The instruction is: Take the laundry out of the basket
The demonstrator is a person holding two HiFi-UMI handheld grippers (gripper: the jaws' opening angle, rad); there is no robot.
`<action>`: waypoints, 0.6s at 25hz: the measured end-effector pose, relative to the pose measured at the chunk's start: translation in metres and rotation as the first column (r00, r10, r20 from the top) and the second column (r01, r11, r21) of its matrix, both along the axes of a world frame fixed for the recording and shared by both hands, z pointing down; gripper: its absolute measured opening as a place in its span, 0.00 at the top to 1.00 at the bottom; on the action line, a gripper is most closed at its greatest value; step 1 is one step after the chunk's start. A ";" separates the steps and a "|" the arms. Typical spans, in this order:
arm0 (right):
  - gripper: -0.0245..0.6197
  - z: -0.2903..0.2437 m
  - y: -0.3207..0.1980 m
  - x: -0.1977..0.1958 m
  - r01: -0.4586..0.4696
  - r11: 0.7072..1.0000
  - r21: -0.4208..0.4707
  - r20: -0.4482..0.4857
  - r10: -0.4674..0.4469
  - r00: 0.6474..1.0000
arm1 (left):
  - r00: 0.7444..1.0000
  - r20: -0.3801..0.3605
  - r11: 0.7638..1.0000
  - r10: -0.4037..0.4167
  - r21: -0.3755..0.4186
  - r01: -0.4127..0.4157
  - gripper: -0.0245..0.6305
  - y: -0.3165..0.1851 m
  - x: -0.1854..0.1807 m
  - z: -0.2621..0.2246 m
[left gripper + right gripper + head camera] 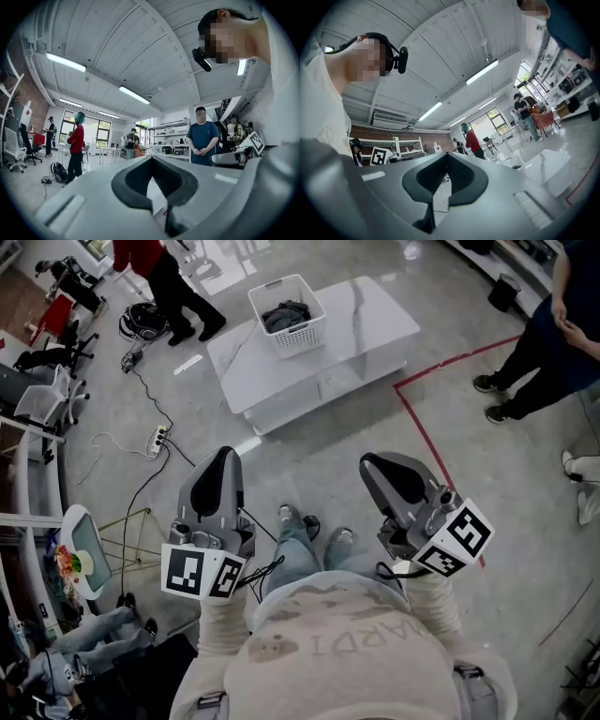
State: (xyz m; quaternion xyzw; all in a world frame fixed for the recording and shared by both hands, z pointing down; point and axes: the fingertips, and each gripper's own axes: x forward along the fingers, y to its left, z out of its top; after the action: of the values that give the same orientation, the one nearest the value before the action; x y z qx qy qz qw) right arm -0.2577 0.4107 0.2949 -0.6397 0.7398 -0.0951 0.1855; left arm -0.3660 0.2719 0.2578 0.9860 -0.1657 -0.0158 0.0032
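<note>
My left hand-held gripper (pixel 223 465) and right hand-held gripper (pixel 380 470) are both closed with nothing in them. I judge this the approach. The laundry (pixel 284 313) lies in the basket (pixel 305 334), midway along the table's (pixel 375 320) far edge, well apart from me. Next I walk up and open the jaws. A floor cable (pixel 150 409) trails on the left, and a bystander (pixel 548 343) stands on the right.

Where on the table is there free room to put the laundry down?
The table is bare right of the basket, up to its right edge, and on the strip in front of the basket. The floor left of the table is crowded: cable, power strip, bag.
</note>
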 end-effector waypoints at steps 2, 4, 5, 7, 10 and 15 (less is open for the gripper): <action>0.92 0.006 0.009 0.008 -0.021 1.000 -0.007 0.022 0.021 1.000 | 1.000 0.004 1.000 0.022 -0.010 -0.022 0.96 0.003 0.015 0.001; 0.92 0.009 0.018 0.016 -0.045 0.999 -0.012 0.036 0.045 0.998 | 0.998 0.018 0.999 0.053 -0.006 -0.052 0.96 0.008 0.029 0.003; 0.92 0.010 0.022 0.022 -0.058 0.998 -0.012 0.040 0.058 0.997 | 0.997 0.022 0.998 0.068 -0.002 -0.068 0.96 0.010 0.037 0.003; 0.92 0.009 0.029 0.032 -0.083 0.997 -0.004 0.046 0.083 0.996 | 0.995 0.023 0.996 0.092 0.005 -0.093 0.96 0.015 0.048 0.003; 0.92 0.009 0.034 0.040 -0.095 0.995 0.002 0.050 0.095 0.994 | 0.995 0.019 0.995 0.095 0.008 -0.095 0.96 0.018 0.052 0.004; 0.92 0.006 0.018 0.030 -0.023 1.000 -0.016 0.051 0.024 0.998 | 1.000 0.019 1.000 0.013 -0.017 -0.013 0.96 0.008 0.025 0.005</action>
State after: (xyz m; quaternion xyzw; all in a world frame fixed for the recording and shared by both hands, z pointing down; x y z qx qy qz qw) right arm -0.2280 0.4289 0.3010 -0.6471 0.7265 -0.1149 0.2006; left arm -0.3407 0.2798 0.2629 0.9871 -0.1595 -0.0047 0.0102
